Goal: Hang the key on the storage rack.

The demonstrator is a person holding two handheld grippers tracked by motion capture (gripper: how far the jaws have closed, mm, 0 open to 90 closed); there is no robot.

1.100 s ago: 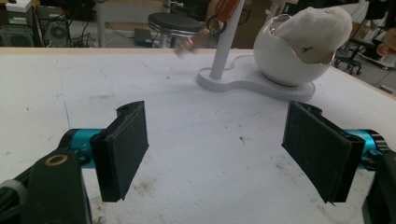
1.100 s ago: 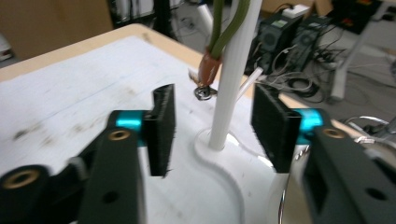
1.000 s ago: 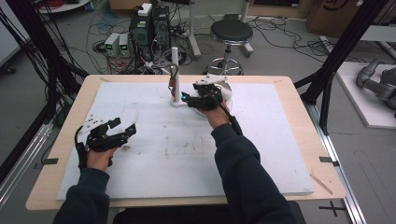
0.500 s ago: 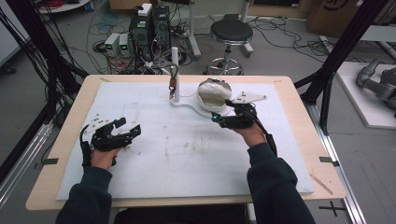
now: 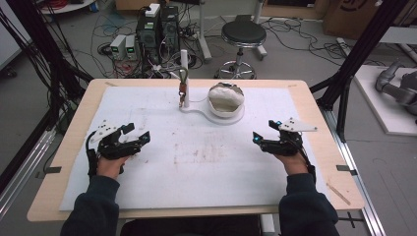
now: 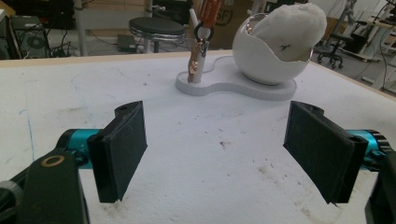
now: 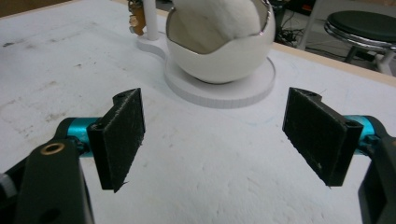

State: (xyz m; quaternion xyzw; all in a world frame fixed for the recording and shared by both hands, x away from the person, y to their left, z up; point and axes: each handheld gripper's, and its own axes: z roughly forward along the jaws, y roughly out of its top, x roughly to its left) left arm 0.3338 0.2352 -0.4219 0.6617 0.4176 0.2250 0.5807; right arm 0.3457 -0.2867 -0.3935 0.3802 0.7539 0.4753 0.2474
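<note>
A white egg-shaped bowl [image 5: 222,112] stands on a flat white base [image 5: 196,109] at the back middle of the table. A white soft lump [image 5: 226,93] lies in it. Beside it rises a thin white post [image 5: 184,61] with a small brown-and-metal piece [image 5: 182,88] hanging from it. My left gripper [image 5: 136,132] rests open at the left with nothing between its pads [image 6: 121,149]. My right gripper [image 5: 263,130] sits at the right, well clear of the bowl [image 7: 219,60]. Its jaws have just been opening; they stand open on nothing.
A white mat [image 5: 206,162] covers the wooden table [image 5: 319,113], stained near its middle. Black frame posts [image 5: 354,54] rise at both sides. A stool [image 5: 243,34] and electronics boxes [image 5: 157,24] stand on the floor behind.
My right hand has pulled away from the bowl, moving right and toward the person. The lump stays in the bowl. The left hand has barely moved.
</note>
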